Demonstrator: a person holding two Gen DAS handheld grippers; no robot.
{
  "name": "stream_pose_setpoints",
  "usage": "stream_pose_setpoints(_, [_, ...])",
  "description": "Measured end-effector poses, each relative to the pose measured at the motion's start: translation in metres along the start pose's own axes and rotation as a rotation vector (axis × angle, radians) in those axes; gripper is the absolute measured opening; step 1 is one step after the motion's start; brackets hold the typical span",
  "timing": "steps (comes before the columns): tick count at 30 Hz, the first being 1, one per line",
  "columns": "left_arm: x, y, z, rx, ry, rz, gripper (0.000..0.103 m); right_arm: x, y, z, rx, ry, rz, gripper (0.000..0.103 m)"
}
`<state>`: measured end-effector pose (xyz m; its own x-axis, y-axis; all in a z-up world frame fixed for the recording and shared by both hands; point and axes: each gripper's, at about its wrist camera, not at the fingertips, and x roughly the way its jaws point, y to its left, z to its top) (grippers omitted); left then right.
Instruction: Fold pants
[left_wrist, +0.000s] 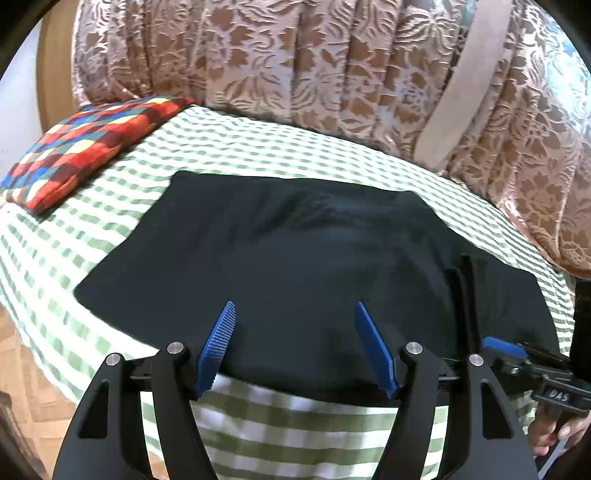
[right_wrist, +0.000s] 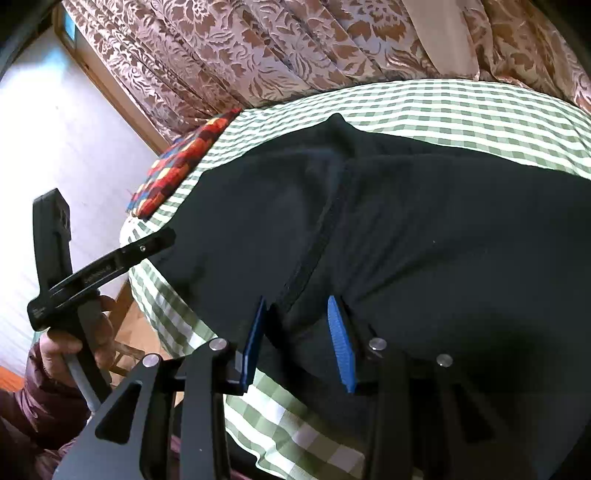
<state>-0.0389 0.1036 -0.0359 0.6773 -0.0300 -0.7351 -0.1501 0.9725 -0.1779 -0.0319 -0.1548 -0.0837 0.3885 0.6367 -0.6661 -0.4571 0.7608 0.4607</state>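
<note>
Black pants (left_wrist: 295, 251) lie folded beside the patchwork cushion (left_wrist: 81, 147); we judge little remains, left gripper (left_wrist: 295, 332) and right gripper (right_wrist: 299, 325) both spread, gripping nothing.

Each camera sits just behind its own tongs and looks steeply down and forward, close over the near edge of the dark pants (left_wrist: 295, 251) on the checked bedcover (left_wrist: 258, 147), both views sharing the patchwork cushion (right_wrist: 184, 162) and patterned curtain (left_wrist: 295, 55) beyond the tips.
</note>
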Motion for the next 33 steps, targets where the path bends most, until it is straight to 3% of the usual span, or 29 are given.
stream_pose_setpoints(6, [-0.012, 0.012, -0.002, -0.006, -0.016, 0.047, 0.066, 0.001, 0.003, 0.001, -0.013, -0.001, 0.022, 0.050])
stream_pose_setpoints(8, [-0.014, 0.015, -0.003, -0.012, -0.017, 0.065, 0.073, 0.001, 0.006, 0.000, -0.022, -0.004, 0.030, 0.057])
stream_pose_setpoints(14, [-0.021, 0.039, -0.007, -0.069, -0.006, 0.088, 0.075, 0.002, 0.006, 0.000, -0.022, -0.015, 0.040, 0.061])
stream_pose_setpoints(17, [-0.023, 0.070, -0.009, -0.223, 0.024, -0.001, 0.080, 0.002, 0.005, 0.001, -0.018, -0.019, 0.044, 0.061])
stream_pose_setpoints(22, [-0.019, 0.136, -0.017, -0.581, 0.052, -0.167, 0.090, 0.002, 0.006, -0.002, -0.020, -0.028, 0.046, 0.062])
stream_pose_setpoints(28, [-0.005, 0.173, -0.023, -0.832, 0.046, -0.233, 0.090, 0.003, 0.007, -0.001, -0.032, -0.029, 0.049, 0.066])
stream_pose_setpoints(31, [0.008, 0.175, -0.020, -0.865, 0.058, -0.243, 0.076, 0.002, 0.007, -0.001, -0.036, -0.029, 0.049, 0.066])
stream_pose_setpoints(33, [0.013, 0.173, -0.015, -0.851, 0.055, -0.211, 0.061, 0.003, 0.007, -0.001, -0.040, -0.029, 0.046, 0.066])
